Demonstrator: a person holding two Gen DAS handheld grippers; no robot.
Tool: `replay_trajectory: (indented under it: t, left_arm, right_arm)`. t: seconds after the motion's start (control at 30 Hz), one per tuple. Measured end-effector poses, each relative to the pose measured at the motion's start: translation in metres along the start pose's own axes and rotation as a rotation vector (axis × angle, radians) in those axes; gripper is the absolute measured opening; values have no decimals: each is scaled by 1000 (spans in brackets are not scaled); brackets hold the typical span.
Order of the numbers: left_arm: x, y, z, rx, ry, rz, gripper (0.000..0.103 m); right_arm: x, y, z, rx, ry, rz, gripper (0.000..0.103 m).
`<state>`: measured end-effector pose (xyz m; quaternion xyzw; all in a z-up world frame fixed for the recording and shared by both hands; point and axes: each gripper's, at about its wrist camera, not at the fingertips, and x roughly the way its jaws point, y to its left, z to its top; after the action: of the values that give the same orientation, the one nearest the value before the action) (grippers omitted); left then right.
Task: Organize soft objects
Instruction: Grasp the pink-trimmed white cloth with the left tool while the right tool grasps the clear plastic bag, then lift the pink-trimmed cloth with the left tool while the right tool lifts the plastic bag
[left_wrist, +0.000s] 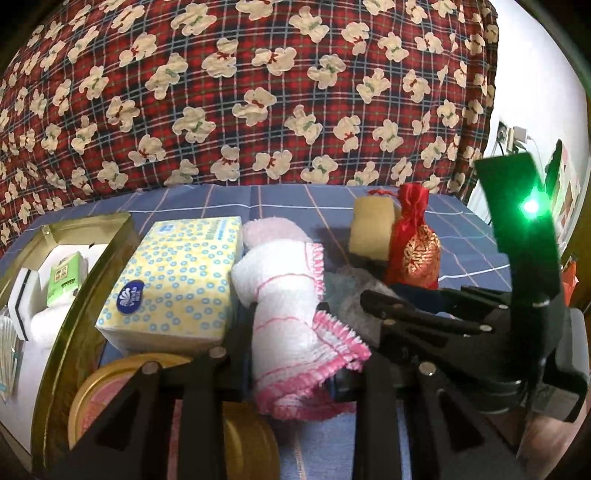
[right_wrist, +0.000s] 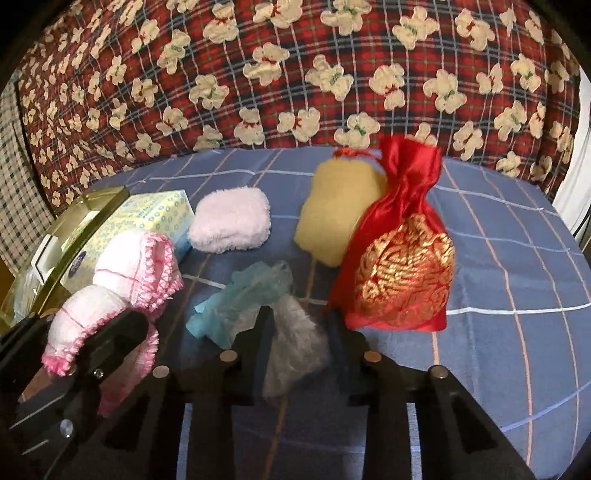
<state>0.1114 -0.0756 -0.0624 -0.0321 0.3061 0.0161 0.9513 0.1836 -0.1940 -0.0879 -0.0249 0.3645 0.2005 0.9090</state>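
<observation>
My left gripper (left_wrist: 291, 332) is shut on a rolled white towel with pink trim (left_wrist: 291, 306), which also shows at the left of the right wrist view (right_wrist: 122, 295). My right gripper (right_wrist: 295, 328) is shut on a grey fluffy cloth (right_wrist: 295, 350) with a teal mesh piece (right_wrist: 251, 295) beside it. A red and gold satin pouch (right_wrist: 399, 258) stands just right of it, leaning on a yellow sponge (right_wrist: 336, 206). A pale pink fluffy pad (right_wrist: 231, 221) lies further back. In the left wrist view the right gripper (left_wrist: 424, 321) crosses in from the right.
A gold tin box (left_wrist: 85, 266) holding packets sits at the left, with a yellow dotted tissue pack (left_wrist: 173, 273) against it and a round gold tin (left_wrist: 122, 398) below. A red plaid bear-print quilt (right_wrist: 295, 74) rises behind the blue checked sheet (right_wrist: 517, 295).
</observation>
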Motion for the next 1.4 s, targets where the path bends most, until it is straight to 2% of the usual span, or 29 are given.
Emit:
replay_trajectory:
  t: [0.17, 0.5, 0.87, 1.4]
  left_arm:
    - [-1, 1, 0, -7, -7, -7, 27]
    - [-6, 1, 0, -7, -35, -10, 27]
    - [-8, 3, 0, -11, -50, -12, 27]
    - [-24, 3, 0, -9, -129, -2, 27]
  right_arm:
    - [-9, 6, 1, -27, -47, -14, 28]
    - [-38, 4, -3, -12, -197, -32, 28]
    - [-51, 7, -5, -19, -269, -51, 28]
    - [-73, 7, -15, -5, -385, -60, 28]
